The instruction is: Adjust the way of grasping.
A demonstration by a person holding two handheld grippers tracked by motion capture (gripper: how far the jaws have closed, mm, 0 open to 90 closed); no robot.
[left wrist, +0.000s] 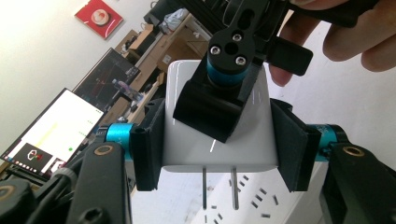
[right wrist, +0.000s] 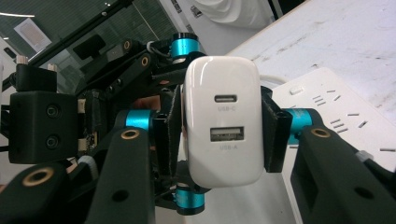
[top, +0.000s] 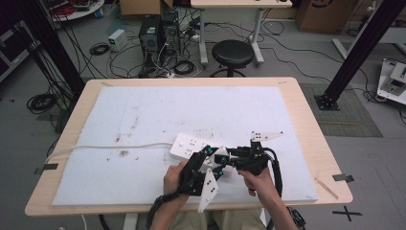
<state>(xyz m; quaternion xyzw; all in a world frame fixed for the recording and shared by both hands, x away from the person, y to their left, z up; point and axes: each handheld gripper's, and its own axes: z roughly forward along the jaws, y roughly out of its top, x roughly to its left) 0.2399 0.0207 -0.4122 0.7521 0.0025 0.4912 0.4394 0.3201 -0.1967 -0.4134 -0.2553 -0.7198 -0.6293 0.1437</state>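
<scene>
A: White charger (right wrist: pixel 222 127) clamped between both grippers, above the near end of the white power strip (top: pixel 187 143) on the white mat (top: pixel 143 120). Two metal prongs (left wrist: pixel 219 186) pointing down toward the strip's sockets, not yet inserted.

B: Left gripper (left wrist: pixel 219 140) — shut on the charger's two flat sides, pads pressed flush. Right gripper (right wrist: pixel 222 135) — pads against the charger's other pair of sides, port face turned toward its camera.

A: No containers in view. Wooden table (top: pixel 306 124) beneath the mat; strip's white cable (top: pixel 95 147) trailing off leftward.

B: Left hand (top: pixel 173 178) and right hand (top: pixel 253 181) close together at the near edge, grippers crossed over the charger.
</scene>
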